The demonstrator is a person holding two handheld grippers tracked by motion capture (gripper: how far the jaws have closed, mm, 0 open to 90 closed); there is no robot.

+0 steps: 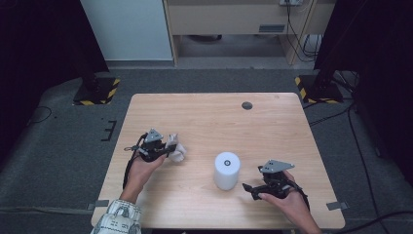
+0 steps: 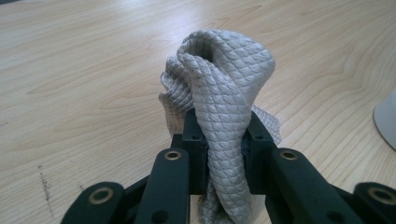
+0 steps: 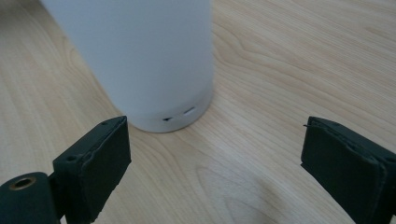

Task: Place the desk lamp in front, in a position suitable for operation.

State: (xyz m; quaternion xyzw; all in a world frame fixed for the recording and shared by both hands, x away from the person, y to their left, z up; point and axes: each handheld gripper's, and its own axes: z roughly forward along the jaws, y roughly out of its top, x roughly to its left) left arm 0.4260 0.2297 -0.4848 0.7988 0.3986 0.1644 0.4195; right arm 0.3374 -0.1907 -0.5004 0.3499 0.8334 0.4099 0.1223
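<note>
Your left gripper (image 1: 171, 150) is pinching grey cloth (image 2: 219, 107) tight between jaws. Cloth is bunching up above jaws in left gripper view, lumpy and folded. In high view, cloth (image 1: 176, 148) is sitting at left part of wooden table (image 1: 204, 114), at tip of your left gripper.

Your right gripper (image 3: 215, 158) is holding jaws spread wide, nothing between pads. White cylinder (image 1: 226, 169) is standing upright near table middle, just beside your right gripper (image 1: 247, 189). In right gripper view, cylinder (image 3: 140, 56) is standing just ahead of jaws, not touching them.
</note>
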